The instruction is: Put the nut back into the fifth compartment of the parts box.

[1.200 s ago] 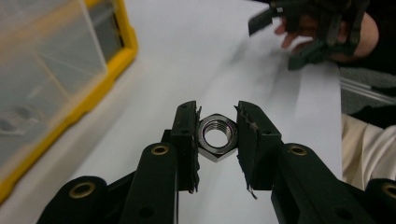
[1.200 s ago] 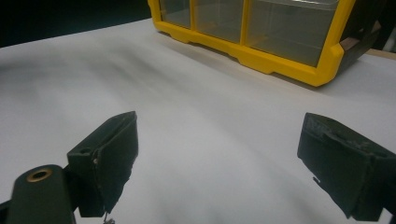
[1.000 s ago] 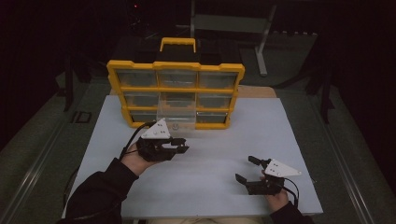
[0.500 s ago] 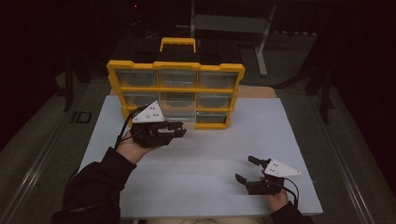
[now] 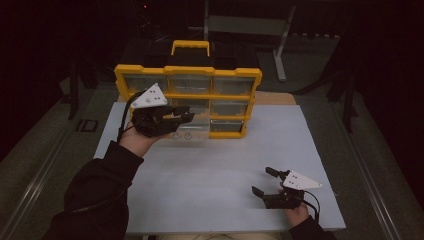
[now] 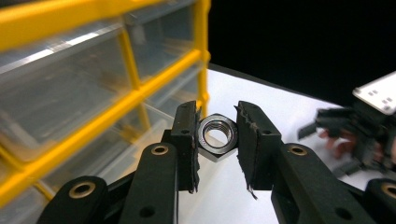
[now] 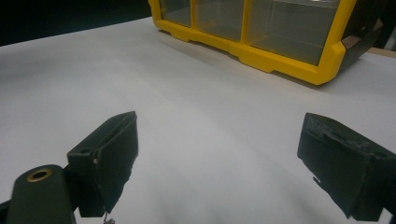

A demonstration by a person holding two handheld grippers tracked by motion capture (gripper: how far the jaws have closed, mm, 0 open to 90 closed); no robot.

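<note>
A steel hex nut (image 6: 215,136) is pinched between the jaws of my left gripper (image 6: 216,109), its threaded hole facing the camera. In the high view my left gripper (image 5: 186,116) is raised in front of the yellow organizer (image 5: 187,75), at the level of its middle row of clear drawers. A clear drawer (image 5: 200,129) in the bottom row is pulled out beneath the gripper, and two small round pieces (image 5: 181,135) lie by its front. My right gripper (image 5: 264,181) rests near the front right of the white table with its jaws wide apart and nothing between them (image 7: 219,158).
The organizer (image 7: 261,51) stands at the back of the white table top (image 5: 220,165) with a yellow carry handle (image 5: 190,47) on top. A person's dark sleeve (image 5: 100,195) comes in from the lower left. Dark floor and a metal stand (image 5: 280,45) lie beyond.
My left gripper has risen and moved forward to the organizer's drawers, still gripping the nut. The right gripper has stayed where it was.
</note>
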